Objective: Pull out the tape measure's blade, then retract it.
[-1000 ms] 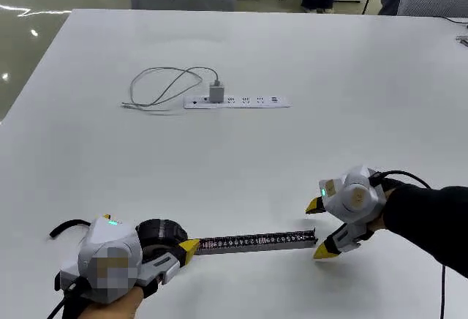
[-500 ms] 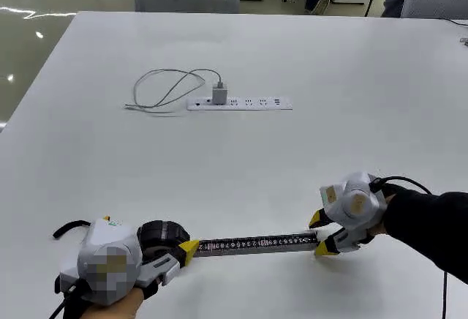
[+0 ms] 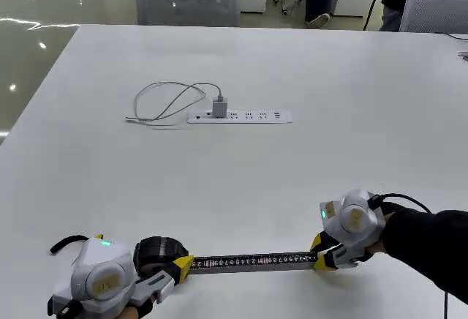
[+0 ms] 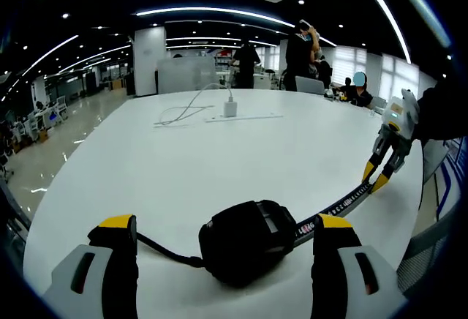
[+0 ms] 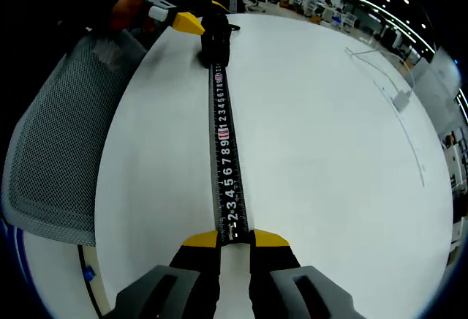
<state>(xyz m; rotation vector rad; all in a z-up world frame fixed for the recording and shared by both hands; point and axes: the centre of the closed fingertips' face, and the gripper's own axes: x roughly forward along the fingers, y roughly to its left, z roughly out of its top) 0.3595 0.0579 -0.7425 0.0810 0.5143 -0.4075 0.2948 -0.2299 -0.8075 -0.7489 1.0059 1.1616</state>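
Observation:
The tape measure's black case [image 3: 157,249] [image 4: 248,242] lies on the white table [image 3: 241,180] near its front edge, between the jaws of my left gripper [image 3: 167,258] [image 4: 223,225], which is shut on it. The black blade [image 3: 248,263] [image 5: 221,136] runs flat along the table to the right. My right gripper [image 3: 319,253] [image 5: 235,240] is shut on the blade's end, its yellow fingertips [image 5: 201,239] pinching it. From the left gripper view the right gripper [image 4: 382,171] stands at the far end of the blade [image 4: 344,203]. The case [image 5: 214,37] lies at the blade's far end in the right gripper view.
A white power strip [image 3: 238,117] with a plugged-in charger and a looped white cable [image 3: 164,96] lies mid-table. A grey mesh chair [image 5: 58,136] stands by the table's near edge and another chair [image 3: 431,12] at the far right. People stand in the background.
My right gripper, open around the blade's end a second ago, has shut on it. The left gripper and case have stayed put; the head camera has tilted a little.

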